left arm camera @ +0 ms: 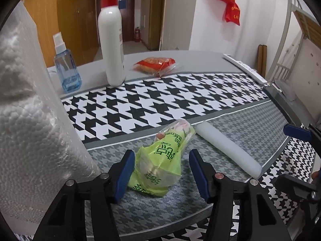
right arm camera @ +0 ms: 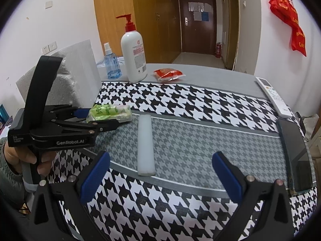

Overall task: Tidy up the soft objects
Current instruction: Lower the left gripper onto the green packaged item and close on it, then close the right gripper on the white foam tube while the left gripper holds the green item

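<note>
Houndstooth cloth in black, white and grey covers the counter (left arm camera: 152, 102), with a white pump bottle (left arm camera: 111, 46) and a blue spray bottle (left arm camera: 67, 70) at its far edge. From the left wrist, the left tongs (left arm camera: 161, 172) straddle a lime-green crinkly plastic pack of soft goods (left arm camera: 160, 158): one blue pad touches it, the other stands clear, so it is not yet gripped. Beside it lies a white foam cylinder (left arm camera: 226, 148). From the right wrist, the right tongs (right arm camera: 160, 172) hover wide open and empty near that cylinder's near end, probably waiting their turn.
</note>
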A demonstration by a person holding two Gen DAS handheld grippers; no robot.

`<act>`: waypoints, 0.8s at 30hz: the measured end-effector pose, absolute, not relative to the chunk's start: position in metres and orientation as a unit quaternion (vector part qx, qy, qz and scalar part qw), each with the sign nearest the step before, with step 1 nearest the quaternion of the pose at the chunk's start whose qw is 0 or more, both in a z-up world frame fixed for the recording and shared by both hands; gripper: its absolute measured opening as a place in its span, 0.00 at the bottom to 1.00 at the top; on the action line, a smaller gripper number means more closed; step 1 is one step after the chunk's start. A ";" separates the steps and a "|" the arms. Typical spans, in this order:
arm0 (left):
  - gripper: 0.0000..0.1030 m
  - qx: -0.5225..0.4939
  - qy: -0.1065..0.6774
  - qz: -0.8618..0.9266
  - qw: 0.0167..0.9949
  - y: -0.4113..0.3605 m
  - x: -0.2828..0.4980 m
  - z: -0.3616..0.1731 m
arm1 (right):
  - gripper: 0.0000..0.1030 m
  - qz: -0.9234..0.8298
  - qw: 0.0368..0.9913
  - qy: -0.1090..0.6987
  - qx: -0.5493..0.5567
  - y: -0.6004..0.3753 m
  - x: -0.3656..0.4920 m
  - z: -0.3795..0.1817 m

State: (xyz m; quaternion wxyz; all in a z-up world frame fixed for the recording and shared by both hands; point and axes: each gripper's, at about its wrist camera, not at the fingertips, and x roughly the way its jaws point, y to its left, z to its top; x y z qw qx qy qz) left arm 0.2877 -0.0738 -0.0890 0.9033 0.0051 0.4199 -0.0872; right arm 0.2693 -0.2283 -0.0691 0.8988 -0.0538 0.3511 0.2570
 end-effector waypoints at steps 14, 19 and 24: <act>0.27 0.008 0.418 -0.105 0.902 -0.076 0.284 -0.089 | 1.00 0.267 0.891 0.363 -0.065 -0.217 0.276 -0.073; 0.26 0.000 0.418 -0.109 0.902 -0.074 0.283 -0.089 | 1.00 0.265 0.887 0.370 -0.076 -0.213 0.279 -0.078; 0.26 -0.004 0.419 -0.108 0.901 -0.072 0.283 -0.089 | 0.92 0.270 0.883 0.374 -0.088 -0.207 0.280 -0.080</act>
